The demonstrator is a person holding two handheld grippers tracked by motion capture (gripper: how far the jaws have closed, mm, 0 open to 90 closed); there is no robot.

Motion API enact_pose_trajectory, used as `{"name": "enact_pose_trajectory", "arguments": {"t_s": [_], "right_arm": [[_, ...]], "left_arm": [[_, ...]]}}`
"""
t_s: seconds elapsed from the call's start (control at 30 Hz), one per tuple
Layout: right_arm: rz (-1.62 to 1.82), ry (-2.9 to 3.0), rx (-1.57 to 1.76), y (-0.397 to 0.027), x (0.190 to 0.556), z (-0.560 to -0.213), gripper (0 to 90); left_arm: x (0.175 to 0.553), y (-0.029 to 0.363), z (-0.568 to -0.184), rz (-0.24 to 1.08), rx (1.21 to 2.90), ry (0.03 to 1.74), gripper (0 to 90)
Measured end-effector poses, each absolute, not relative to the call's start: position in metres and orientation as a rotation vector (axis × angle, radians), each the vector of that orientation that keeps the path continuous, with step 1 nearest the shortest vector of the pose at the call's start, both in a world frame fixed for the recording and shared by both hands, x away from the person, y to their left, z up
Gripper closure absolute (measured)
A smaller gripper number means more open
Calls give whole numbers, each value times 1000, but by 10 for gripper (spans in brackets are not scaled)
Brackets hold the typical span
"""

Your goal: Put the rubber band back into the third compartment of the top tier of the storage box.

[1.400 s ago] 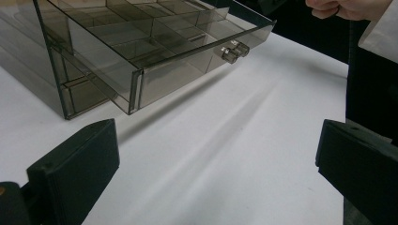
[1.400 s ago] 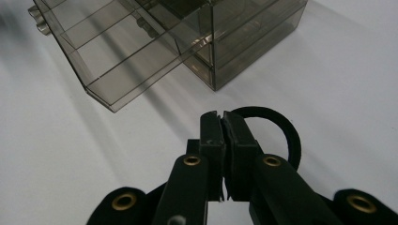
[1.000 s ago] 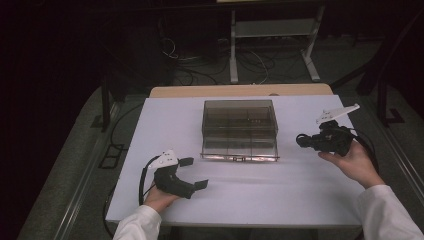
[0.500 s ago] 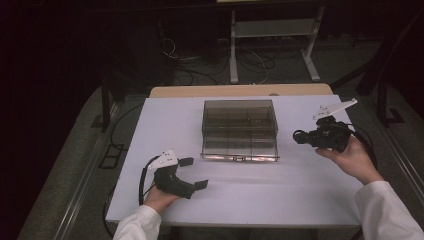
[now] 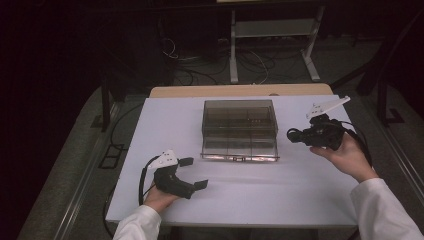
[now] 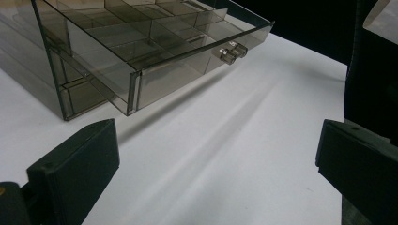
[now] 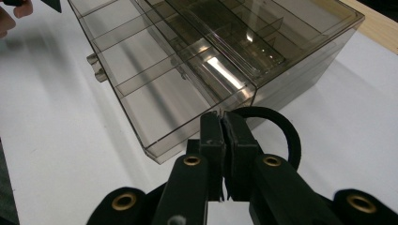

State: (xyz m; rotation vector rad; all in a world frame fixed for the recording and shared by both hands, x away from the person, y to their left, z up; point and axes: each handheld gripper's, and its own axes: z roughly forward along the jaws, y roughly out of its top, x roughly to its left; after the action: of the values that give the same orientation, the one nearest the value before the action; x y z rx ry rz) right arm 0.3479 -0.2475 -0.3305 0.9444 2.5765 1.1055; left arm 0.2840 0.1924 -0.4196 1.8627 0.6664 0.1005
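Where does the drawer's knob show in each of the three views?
High view: knob at the middle of the open drawer's near edge, centre of the picture.
Left gripper view: upper right of centre, on the drawer front.
Right gripper view: left of centre, on the drawer's left side.
Shared landmark: the smoky clear box.

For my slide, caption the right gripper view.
Shut hand-held gripper holding a black ring beside a clear drawer box, drawer pulled out.

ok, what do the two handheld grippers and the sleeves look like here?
Both grippers, left gripper and right gripper, are black with flat rectangular jaws, brass-coloured rivets at the linkage, a pale three-cornered plate on top and a black cable trailing. Sleeves are white.
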Motion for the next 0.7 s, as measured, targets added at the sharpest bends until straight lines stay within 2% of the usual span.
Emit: {"name": "enact_pose_trajectory", "arguments": {"t_s": [0.7], "right_arm": [[1110, 2600, 877, -229, 348, -320, 860]], "left_arm": [[284, 192, -420, 100, 1863, 665, 0]]}}
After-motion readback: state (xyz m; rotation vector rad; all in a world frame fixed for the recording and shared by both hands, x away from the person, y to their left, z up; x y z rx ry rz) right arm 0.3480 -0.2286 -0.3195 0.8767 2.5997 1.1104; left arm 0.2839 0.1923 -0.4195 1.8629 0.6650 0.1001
